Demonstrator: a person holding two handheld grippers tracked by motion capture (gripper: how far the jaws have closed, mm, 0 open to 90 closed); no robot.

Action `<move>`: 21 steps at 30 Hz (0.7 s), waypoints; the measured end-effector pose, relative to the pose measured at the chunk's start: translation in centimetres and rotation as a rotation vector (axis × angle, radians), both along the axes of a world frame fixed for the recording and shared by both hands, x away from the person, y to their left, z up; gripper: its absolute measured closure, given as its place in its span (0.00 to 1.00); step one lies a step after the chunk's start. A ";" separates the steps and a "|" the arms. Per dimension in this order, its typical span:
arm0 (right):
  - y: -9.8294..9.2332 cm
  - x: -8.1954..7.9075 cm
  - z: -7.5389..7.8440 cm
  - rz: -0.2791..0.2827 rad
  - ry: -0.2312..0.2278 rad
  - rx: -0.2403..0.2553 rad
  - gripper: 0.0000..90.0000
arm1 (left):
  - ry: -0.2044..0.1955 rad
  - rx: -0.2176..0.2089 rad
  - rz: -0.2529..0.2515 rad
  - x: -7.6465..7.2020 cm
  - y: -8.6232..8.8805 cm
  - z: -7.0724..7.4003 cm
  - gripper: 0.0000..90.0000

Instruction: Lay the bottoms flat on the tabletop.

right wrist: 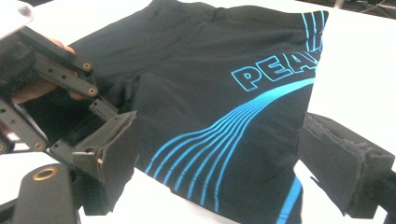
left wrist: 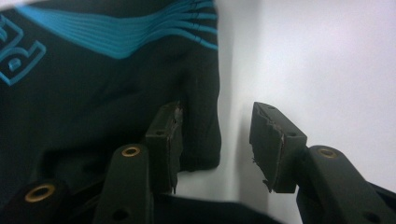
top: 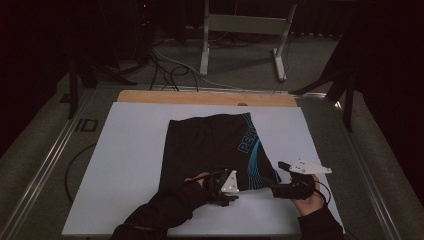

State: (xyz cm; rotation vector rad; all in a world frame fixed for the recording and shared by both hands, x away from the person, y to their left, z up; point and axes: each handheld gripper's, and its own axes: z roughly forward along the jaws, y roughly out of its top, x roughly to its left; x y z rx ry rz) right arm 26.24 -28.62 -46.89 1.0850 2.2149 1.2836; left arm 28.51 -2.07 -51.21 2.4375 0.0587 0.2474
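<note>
A pair of black shorts (top: 215,150) w/ blue stripes and blue lettering lies flat on the white sheet (top: 125,165) covering the bench, roughly at its middle.

Left tool (top: 231,192) sits at the near edge of the shorts, held by a hand in a dark sleeve (top: 165,212). In the left gripper view its jaws stand partly apart: a corner of the black fabric (left wrist: 201,130) lies between them, touching the left pad, while the right pad is clear of the cloth over bare white sheet. No clamp on the fabric yet.

Right tool (top: 280,175) is just beside the shorts' near right corner, approx level w/ the left tool and near it. In the right gripper view its jaws stand wide apart, w/ the striped hem (right wrist: 233,154) of the shorts between them but neither pad pressing on it. The left tool (right wrist: 70,93) shows at the left of that view, resting on the cloth.
</note>
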 end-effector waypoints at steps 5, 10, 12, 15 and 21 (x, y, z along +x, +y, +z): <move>-0.6 0.0 -0.1 -0.024 -0.003 0.003 0.16 | 0.004 0.021 -0.016 -0.1 -0.2 0.1 0.81; -0.8 -0.3 -0.2 0.006 -0.002 -0.025 0.16 | -0.011 0.028 0.008 -0.1 -0.4 0.1 0.96; -0.8 -0.4 -0.5 0.002 -0.004 -0.050 0.18 | -0.012 0.020 0.031 -0.1 -0.3 0.2 0.97; -0.6 -0.7 -1.4 0.033 0.004 -0.086 0.24 | -0.006 -0.027 0.068 0.2 0.2 1.1 0.97; -0.5 -0.4 -3.3 0.053 0.042 -0.128 0.33 | 0.015 -0.094 0.138 1.1 1.0 3.2 0.97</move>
